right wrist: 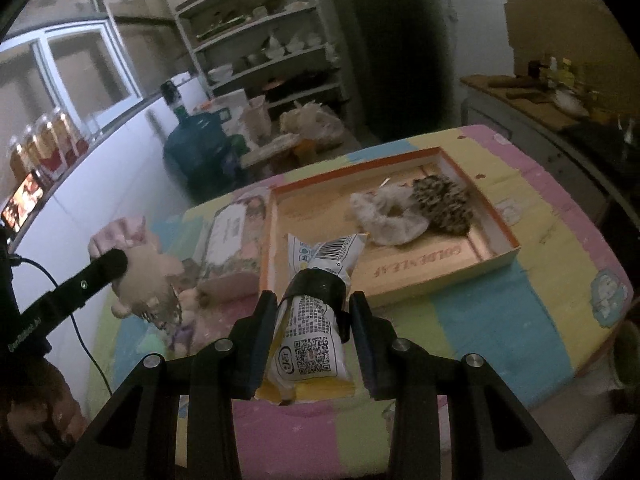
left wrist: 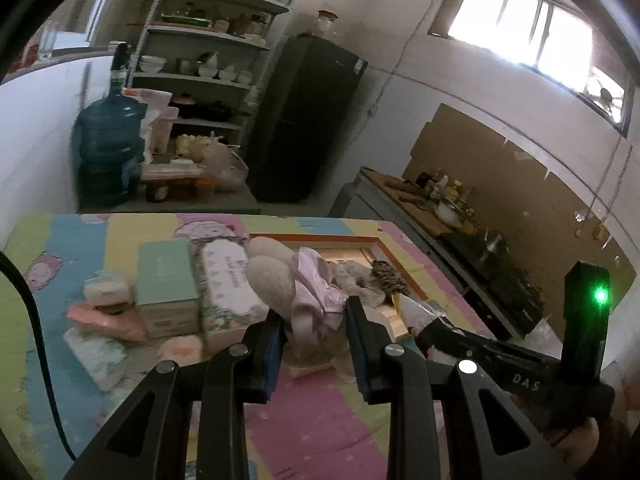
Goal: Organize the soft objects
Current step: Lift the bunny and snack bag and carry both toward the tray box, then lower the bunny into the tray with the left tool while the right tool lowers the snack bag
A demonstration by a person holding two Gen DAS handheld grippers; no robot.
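Beige plush toy in pink satin dress (left wrist: 288, 280) sits clamped between left jaws; only the right wrist view shows right jaws clamped on a yellow-white printed packet (right wrist: 312, 336).

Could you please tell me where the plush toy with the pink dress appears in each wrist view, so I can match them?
Left wrist view: the plush toy sits at centre, clamped in the left gripper.
Right wrist view: it hangs at the left edge, over the mat.
Shared landmark: the orange-rimmed box.
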